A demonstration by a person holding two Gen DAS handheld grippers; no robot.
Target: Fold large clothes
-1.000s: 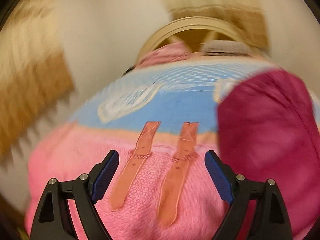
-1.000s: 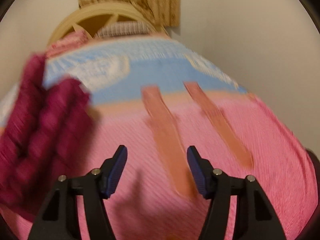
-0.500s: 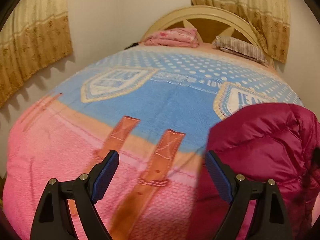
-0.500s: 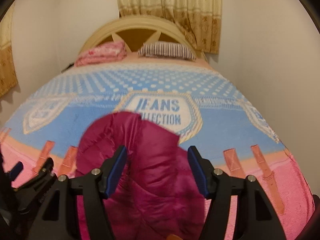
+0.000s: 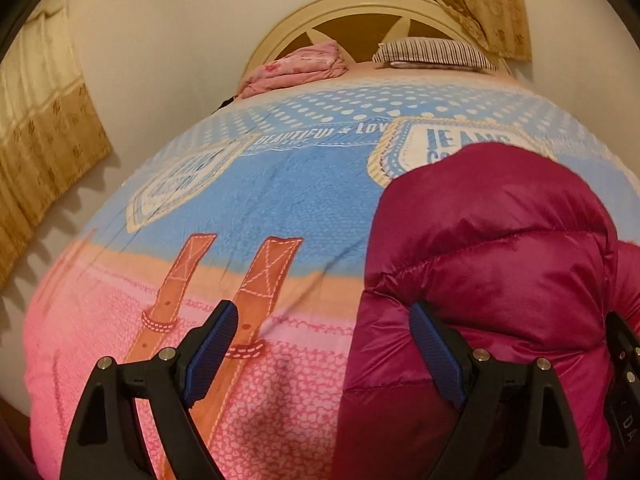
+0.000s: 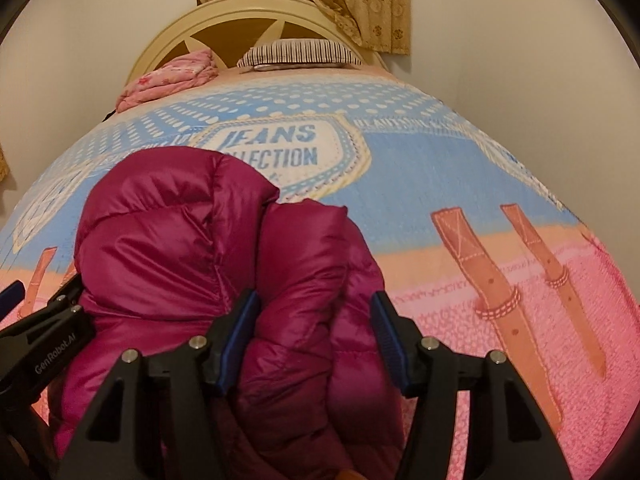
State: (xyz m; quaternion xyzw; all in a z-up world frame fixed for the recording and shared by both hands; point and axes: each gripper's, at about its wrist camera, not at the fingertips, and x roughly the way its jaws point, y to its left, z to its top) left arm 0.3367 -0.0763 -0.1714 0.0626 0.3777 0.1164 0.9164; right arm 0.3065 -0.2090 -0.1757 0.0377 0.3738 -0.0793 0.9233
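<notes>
A: Now that both views have swung off the bare bedspread and onto the jacket [image 6: 224, 264], where does it sit?

B: Right at the right gripper [image 6: 316, 336]. A puffy fold of the jacket bulges up between its jaws. They have just been closing a little, yet the pads do not look pressed into the cloth, so I call it released, not gripping.

A: And the left gripper [image 5: 326, 354]?

B: Spread wide and empty. The jacket's edge lies just inside its right pad, and under the rest of its gap is only the pink end of the bedspread [image 5: 256, 216]. A second ago that view was a blur of pink with the jacket off at the side.

A: What does that mean for the fold?

B: My guess is that both hands have arrived to take hold. The jacket is a crumpled heap, not spread flat, so no fold looks made yet.

A: What can't you see?

B: The near edge of the jacket is cut off under the gripper bodies. Sleeves, collar and zip are lost in the heap. Beyond it, the bedspread runs to a striped pillow [image 6: 296, 54], a pink bundle [image 6: 168, 80] and the headboard [image 6: 240, 16], sharp enough.
</notes>
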